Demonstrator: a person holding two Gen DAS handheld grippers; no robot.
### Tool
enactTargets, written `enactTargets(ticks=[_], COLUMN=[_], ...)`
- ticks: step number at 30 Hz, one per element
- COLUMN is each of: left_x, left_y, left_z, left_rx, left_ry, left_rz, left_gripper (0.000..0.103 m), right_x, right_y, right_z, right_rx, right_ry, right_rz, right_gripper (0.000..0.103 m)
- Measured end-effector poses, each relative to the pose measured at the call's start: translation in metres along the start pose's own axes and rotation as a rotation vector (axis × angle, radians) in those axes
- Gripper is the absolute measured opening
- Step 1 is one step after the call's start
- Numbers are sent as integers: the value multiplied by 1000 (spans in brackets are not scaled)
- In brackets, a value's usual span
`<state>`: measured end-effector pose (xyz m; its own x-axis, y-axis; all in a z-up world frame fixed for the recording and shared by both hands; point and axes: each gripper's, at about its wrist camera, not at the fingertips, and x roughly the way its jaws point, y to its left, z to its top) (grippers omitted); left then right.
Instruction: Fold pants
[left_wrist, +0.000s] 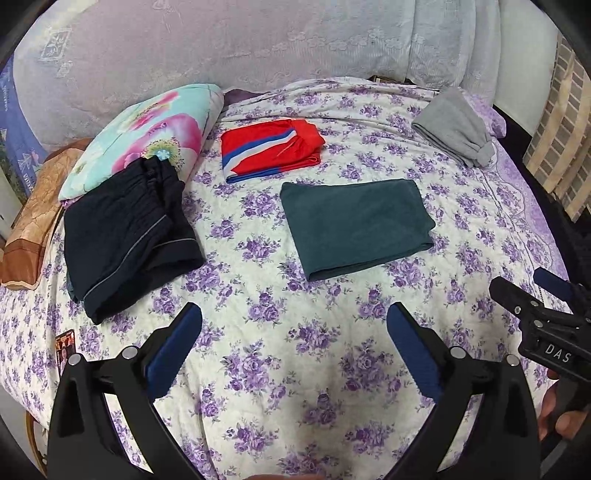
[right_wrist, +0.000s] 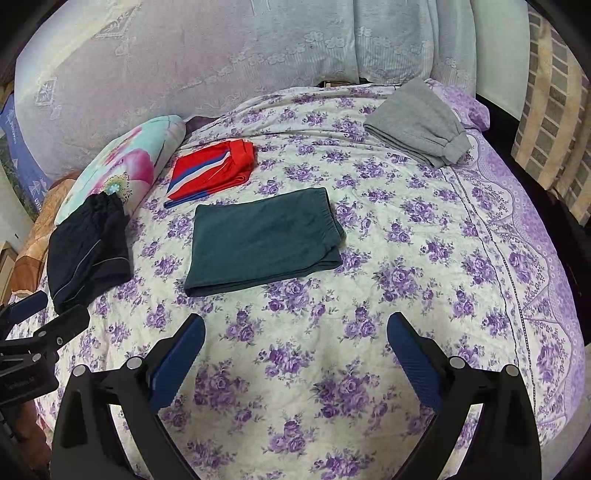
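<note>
Dark green pants (left_wrist: 356, 227) lie folded into a flat rectangle in the middle of the bed, also in the right wrist view (right_wrist: 264, 240). My left gripper (left_wrist: 294, 317) is open and empty, hovering over the bedspread in front of the pants. My right gripper (right_wrist: 296, 326) is open and empty, also short of the pants. The right gripper shows at the right edge of the left wrist view (left_wrist: 535, 295). The left gripper shows at the left edge of the right wrist view (right_wrist: 40, 314).
Folded navy shorts (left_wrist: 125, 232) lie at the left against a floral pillow (left_wrist: 147, 133). Red striped shorts (left_wrist: 269, 149) lie behind the green pants. Grey pants (left_wrist: 454, 127) lie folded at the far right. The floral bedspread (left_wrist: 295, 387) covers the bed; a headboard (left_wrist: 221, 48) stands behind.
</note>
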<state>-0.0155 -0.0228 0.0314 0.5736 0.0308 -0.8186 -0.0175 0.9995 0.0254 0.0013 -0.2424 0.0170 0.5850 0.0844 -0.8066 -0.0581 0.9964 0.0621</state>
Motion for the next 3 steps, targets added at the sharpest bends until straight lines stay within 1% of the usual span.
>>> enactTargets(ticks=[3], left_x=[-1], left_y=[2], left_z=[-2], left_rx=[3], left_ry=[-2], left_rz=[7], left_gripper=[98], right_x=[1], right_y=[3], right_z=[-1], right_rx=[-1], right_ry=[9], right_rz=[4], right_gripper=[99])
